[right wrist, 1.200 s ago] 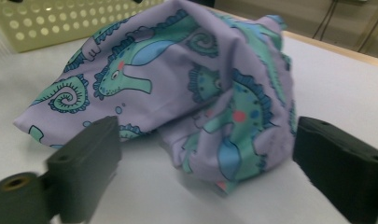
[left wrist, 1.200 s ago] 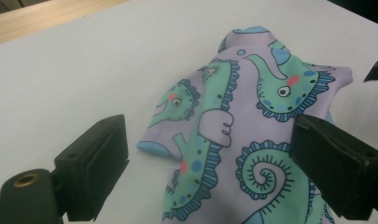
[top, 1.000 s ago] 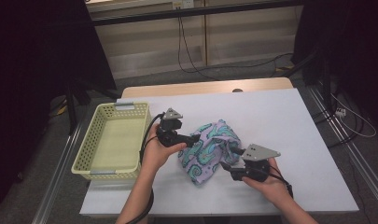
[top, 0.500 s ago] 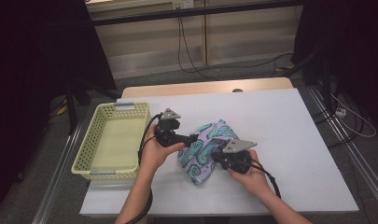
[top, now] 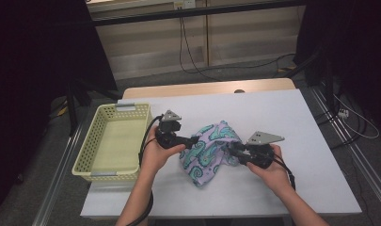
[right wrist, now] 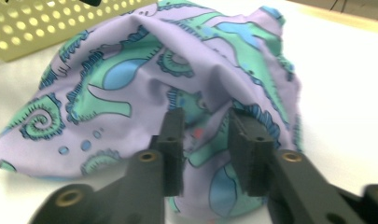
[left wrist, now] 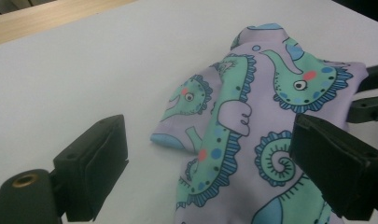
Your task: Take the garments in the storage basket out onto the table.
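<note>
- High view: lilac cloth (top: pixel 210 151) with teal seahorse print lies bunched on the white bench (top: pixel 291 117), between the two grippers.
- Left gripper (top: pixel 194 141) sits at the cloth's near-left edge, held in the person's left hand (top: pixel 156 153); right gripper (top: pixel 230 149) meets the cloth from the opposite side, held in the right hand (top: pixel 272 170).
- Left gripper view: jaws stand wide apart. One pad rests over bare bench, the other sits over the cloth (left wrist: pixel 252 130). Nothing is pinched between them; the cloth's folded edge lies in the gap and ahead of it.
- Same view: the other gripper's black jaw tips (left wrist: pixel 371 95) show at the cloth's far edge.
- Right gripper view: jaws are narrowed to a small gap, tips pressed into a raised fold of the cloth (right wrist: pixel 177 79). Fabric sits between the pads; cannot tell whether it is firmly clamped.
- Yellow perforated basket (top: pixel 114 141) stands beyond the left gripper, away from the cloth, apart from it; its wall (right wrist: pixel 46 28) shows behind the cloth in the right gripper view.
</note>
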`<state>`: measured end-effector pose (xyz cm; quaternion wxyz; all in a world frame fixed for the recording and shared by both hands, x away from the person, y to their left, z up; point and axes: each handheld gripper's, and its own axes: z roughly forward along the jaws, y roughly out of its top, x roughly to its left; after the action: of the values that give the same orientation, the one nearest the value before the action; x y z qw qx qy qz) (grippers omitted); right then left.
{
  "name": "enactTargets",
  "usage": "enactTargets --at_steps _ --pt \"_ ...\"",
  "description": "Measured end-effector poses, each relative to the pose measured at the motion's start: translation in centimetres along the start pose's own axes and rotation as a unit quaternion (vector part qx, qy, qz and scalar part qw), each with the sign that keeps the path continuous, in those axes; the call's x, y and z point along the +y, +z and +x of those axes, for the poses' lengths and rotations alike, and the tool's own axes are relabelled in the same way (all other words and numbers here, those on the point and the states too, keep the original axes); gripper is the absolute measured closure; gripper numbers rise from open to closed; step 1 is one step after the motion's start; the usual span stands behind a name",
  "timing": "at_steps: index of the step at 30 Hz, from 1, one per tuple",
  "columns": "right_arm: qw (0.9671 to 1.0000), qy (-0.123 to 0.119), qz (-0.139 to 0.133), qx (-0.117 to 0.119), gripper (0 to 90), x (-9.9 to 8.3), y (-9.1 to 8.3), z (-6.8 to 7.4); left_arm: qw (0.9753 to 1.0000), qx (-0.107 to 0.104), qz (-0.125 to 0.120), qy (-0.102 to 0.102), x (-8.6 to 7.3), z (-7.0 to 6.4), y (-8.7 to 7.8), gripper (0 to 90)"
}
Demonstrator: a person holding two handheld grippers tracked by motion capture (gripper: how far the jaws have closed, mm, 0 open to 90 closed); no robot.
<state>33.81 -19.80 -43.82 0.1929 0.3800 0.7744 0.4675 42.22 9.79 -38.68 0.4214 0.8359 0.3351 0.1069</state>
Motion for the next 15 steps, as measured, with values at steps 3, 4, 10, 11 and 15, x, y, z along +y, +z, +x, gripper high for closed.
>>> enactTargets --at_steps 3,4,10,11,15 --pt "0.9998 0.003 0.001 -0.021 42.8 -0.1 -0.3 -0.4 1.0 -0.002 0.001 -0.005 0.0 -0.1 0.1 11.8" --pt "0.9997 0.001 0.002 -0.026 43.7 -0.2 -0.3 -0.5 1.0 0.0 0.0 -0.002 0.0 -0.1 0.1 11.8" --pt "0.9982 0.021 0.006 -0.055 34.6 -0.4 0.6 -1.6 1.0 -0.007 0.0 0.0 0.1 -0.2 0.2 11.8" --pt "0.9988 0.023 0.004 -0.043 45.3 -0.4 0.9 -1.8 1.0 -0.008 0.001 0.0 0.1 -0.2 0.3 11.8" --pt "1.0 0.008 0.003 -0.004 87.8 -0.3 1.5 -1.3 0.9999 -0.01 -0.002 0.0 0.2 -0.2 0.2 11.8"
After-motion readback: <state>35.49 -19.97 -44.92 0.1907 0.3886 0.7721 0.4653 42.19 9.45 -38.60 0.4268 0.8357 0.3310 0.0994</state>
